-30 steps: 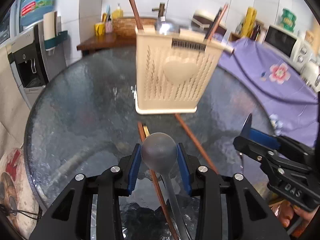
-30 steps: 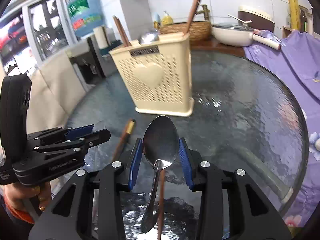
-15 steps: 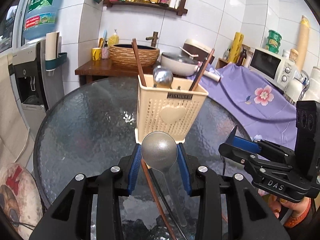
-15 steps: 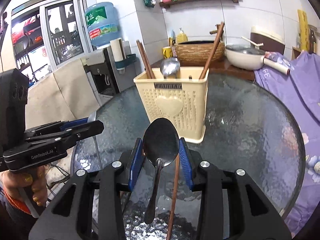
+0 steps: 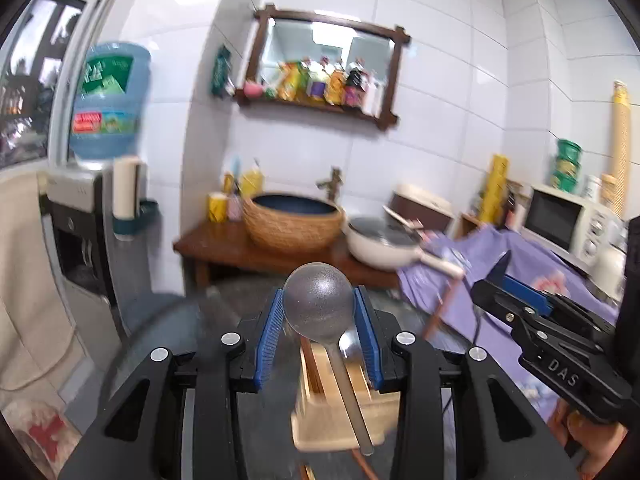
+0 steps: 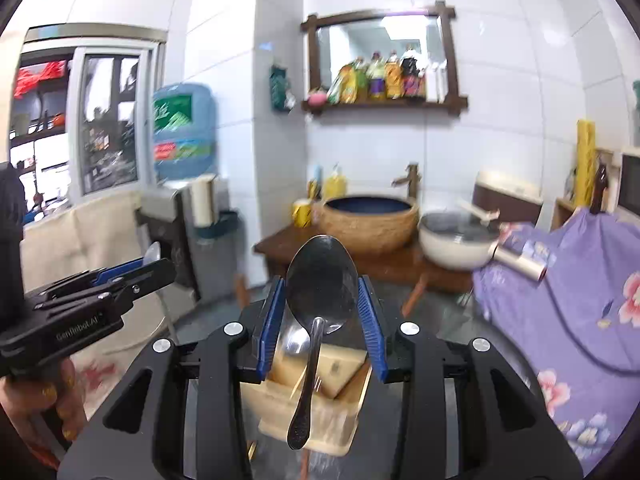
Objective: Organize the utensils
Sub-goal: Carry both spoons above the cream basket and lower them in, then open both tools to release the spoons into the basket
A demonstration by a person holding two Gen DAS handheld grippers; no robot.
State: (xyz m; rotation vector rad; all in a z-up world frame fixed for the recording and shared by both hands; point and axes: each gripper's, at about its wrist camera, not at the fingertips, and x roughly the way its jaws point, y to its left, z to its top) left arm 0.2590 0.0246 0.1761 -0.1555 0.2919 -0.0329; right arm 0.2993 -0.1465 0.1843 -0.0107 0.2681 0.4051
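My left gripper (image 5: 319, 320) is shut on a metal spoon (image 5: 319, 300), bowl up, handle hanging down over the cream utensil holder (image 5: 340, 420) below. My right gripper (image 6: 322, 316) is shut on a second metal spoon (image 6: 322, 276), handle hanging down above the same holder (image 6: 320, 412). The holder holds another spoon (image 6: 294, 338) and brown chopsticks (image 5: 310, 364). The right gripper shows at the right of the left wrist view (image 5: 504, 280); the left gripper shows at the left of the right wrist view (image 6: 156, 268).
Dark glass round table (image 5: 160, 328) lies under the holder. A chopstick (image 5: 362, 466) lies on the table near the holder. Behind are a wooden bench with a woven basin (image 5: 294, 222), a white pan (image 5: 384, 248), a water dispenser (image 5: 80, 240) and purple cloth (image 6: 560, 300).
Both grippers have risen well above the table with their spoons and now hang over the holder, which dropped from mid-view to the bottom of both views.
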